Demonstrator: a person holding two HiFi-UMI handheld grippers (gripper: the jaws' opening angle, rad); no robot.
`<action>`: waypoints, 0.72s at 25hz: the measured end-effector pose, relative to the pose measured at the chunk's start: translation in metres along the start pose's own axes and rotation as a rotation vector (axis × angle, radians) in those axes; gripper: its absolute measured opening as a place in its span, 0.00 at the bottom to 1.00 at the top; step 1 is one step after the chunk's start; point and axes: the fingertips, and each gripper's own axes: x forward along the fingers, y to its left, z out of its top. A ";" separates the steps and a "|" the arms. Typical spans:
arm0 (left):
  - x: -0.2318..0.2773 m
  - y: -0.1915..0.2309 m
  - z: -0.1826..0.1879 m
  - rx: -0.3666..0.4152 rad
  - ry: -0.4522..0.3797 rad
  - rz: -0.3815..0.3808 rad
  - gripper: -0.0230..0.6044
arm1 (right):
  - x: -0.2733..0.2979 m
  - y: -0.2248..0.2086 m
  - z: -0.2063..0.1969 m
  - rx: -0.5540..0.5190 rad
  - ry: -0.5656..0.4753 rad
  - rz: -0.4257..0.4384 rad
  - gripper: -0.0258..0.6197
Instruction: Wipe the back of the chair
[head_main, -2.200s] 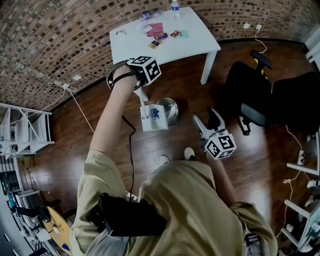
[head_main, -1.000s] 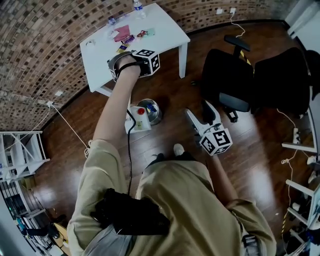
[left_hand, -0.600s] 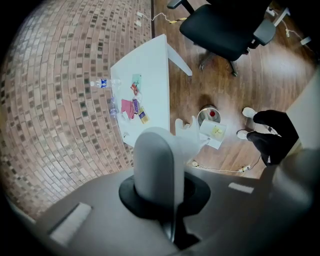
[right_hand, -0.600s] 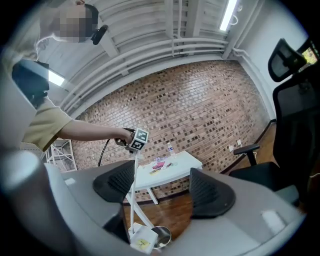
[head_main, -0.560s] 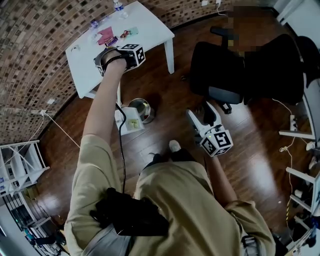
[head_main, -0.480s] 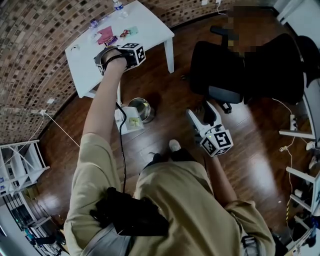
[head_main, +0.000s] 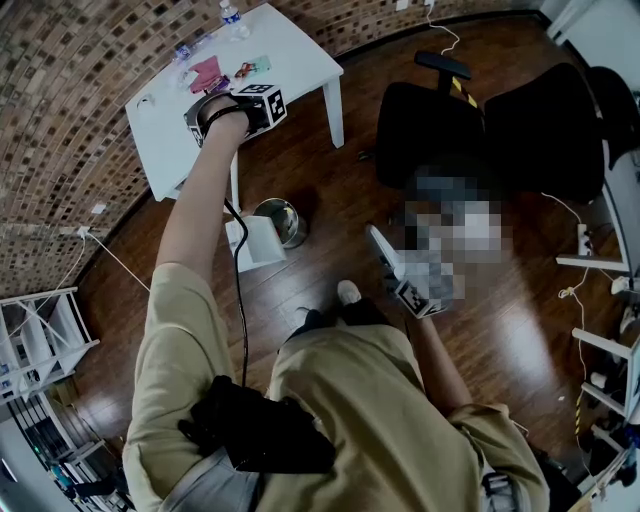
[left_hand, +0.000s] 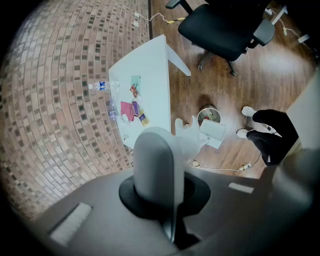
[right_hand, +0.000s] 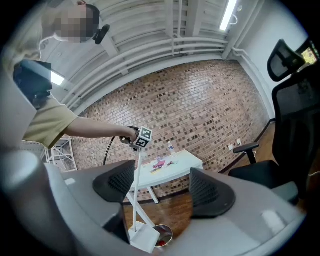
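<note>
Glossy wood floor (head_main: 330, 200); rough brick wall (head_main: 60, 100); translucent wipe (left_hand: 189, 134).

Nothing legible shows; the label on the water bottle (head_main: 231, 17) is too small.

Light: even, fairly bright indoor, from ceiling tubes (right_hand: 231, 14). Glare: pale sheen on wooden floor (head_main: 525, 335). Shadows: soft. Distortion: heavy fisheye, brick wall (head_main: 70, 100) bowed; gripper views' corners black. Foreground: soft, probably out of focus.
</note>
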 end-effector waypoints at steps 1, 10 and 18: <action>0.001 -0.001 0.000 0.001 -0.002 0.003 0.04 | -0.001 -0.001 0.000 0.001 -0.001 -0.006 0.55; -0.005 -0.009 -0.025 0.056 -0.169 0.081 0.04 | -0.004 0.004 -0.001 0.004 -0.011 -0.015 0.55; 0.030 -0.030 -0.127 -0.040 -0.335 0.166 0.04 | 0.013 0.039 -0.012 -0.008 0.001 0.046 0.55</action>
